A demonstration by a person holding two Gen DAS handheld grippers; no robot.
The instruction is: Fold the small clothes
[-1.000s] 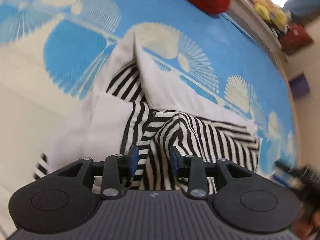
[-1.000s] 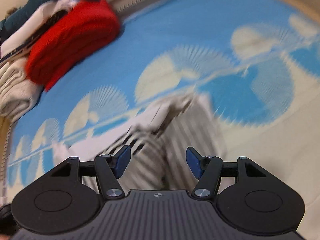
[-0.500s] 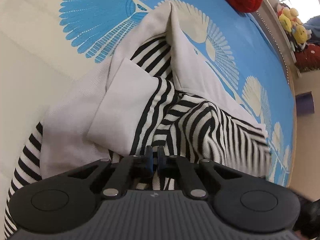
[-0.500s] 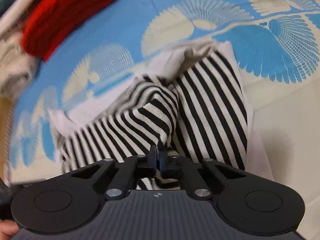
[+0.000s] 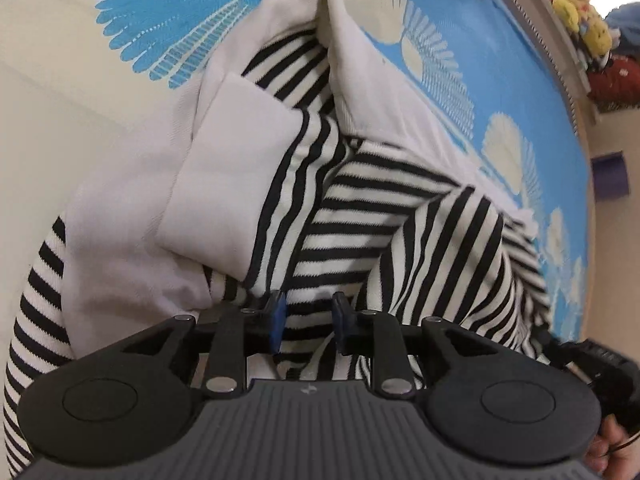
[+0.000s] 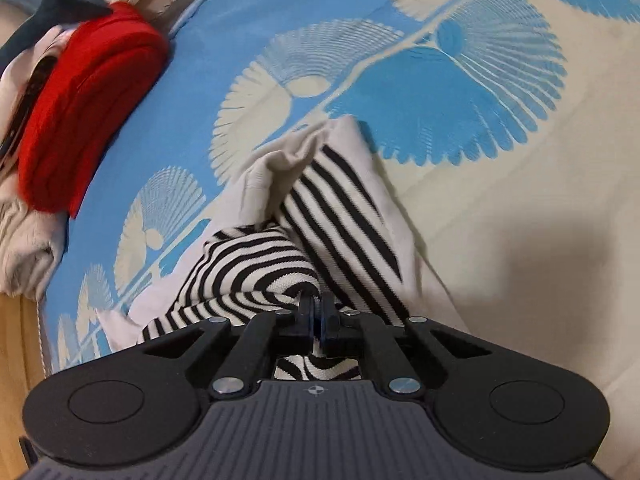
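Note:
A small black-and-white striped garment with plain white parts (image 5: 360, 216) lies crumpled on a blue and cream patterned bedspread (image 5: 168, 28). My left gripper (image 5: 307, 312) is over its near edge, jaws a little apart with striped cloth between them but not pinched. In the right wrist view the same garment (image 6: 332, 208) lies ahead, and my right gripper (image 6: 316, 316) is shut on a striped fold of it, lifting that fold slightly.
A folded red knit (image 6: 80, 108) lies at the far left of the bed on a pile of pale clothes (image 6: 24, 248). Soft toys (image 5: 580, 12) sit on a shelf past the bed's edge. A wooden floor strip (image 6: 12, 380) shows at left.
My left gripper was shut on the striped cloth half a second ago and has now opened a little. My right gripper closed on the striped fold and stays shut on it.

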